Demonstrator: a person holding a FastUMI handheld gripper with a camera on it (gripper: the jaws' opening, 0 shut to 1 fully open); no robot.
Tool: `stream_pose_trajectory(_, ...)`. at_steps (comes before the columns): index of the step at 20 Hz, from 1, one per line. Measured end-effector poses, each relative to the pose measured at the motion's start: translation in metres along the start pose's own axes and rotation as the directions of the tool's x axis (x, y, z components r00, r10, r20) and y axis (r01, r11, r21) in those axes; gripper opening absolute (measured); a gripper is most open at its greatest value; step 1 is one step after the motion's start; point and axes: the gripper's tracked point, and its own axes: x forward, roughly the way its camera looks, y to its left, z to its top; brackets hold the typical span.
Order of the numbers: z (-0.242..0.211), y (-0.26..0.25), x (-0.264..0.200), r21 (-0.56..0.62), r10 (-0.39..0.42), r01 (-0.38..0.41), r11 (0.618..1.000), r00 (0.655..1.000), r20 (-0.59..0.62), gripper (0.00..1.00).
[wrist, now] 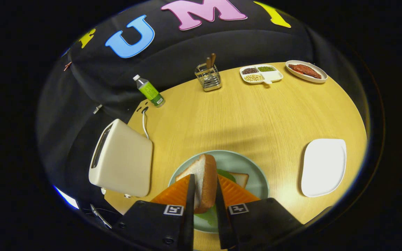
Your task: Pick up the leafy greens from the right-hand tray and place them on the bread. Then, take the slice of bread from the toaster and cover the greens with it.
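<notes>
**Top slice held over the plate as sandwich nears its last step**

From my remote seat, I see the tool (205, 195) clamped on the slice of bread (204, 181), one finger pressed to each face, the slice standing on edge above the pale green plate (257, 174). The leafy greens (226, 174) already lie on the bottom bread (241, 178), peeking out just past the held slice at about one o'clock from it; more green shows under the fingers, though I cannot tell how squarely the leaves sit on the bread. The toaster (122, 164) stands at nine o'clock from the plate, and the white tray (323, 167) at three o'clock no longer carries any greens. I judge the task to be in its second half: the covering step. The next move calls for tipping the slice flat, lining it up over the greens and lower bread, then lowering it and parting the fingers. The tabletop (250, 115) holds other dishes far beyond.
</notes>
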Motion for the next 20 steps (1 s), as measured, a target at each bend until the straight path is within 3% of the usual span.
stream_pose_trajectory(1,-0.002,-0.007,0.000,-0.016,-0.019,0.019,1.000,1.000,-0.007,0.48)
stream_pose_trajectory(2,-0.001,-0.013,-0.002,-0.030,-0.035,0.034,0.999,0.999,-0.006,0.53)
stream_pose_trajectory(5,0.007,-0.031,-0.012,-0.059,-0.080,0.082,0.995,0.996,0.026,0.98)
stream_pose_trajectory(9,0.023,-0.041,-0.044,-0.103,-0.099,0.105,0.989,0.993,0.063,0.99)
stream_pose_trajectory(13,0.063,-0.042,-0.095,-0.176,-0.107,0.142,0.974,0.975,0.192,0.99)
stream_pose_trajectory(16,0.105,-0.040,-0.147,-0.222,-0.103,0.187,0.957,0.933,0.344,0.98)
stream_pose_trajectory(20,0.148,-0.044,-0.212,-0.199,-0.110,0.236,0.951,0.862,0.494,0.99)
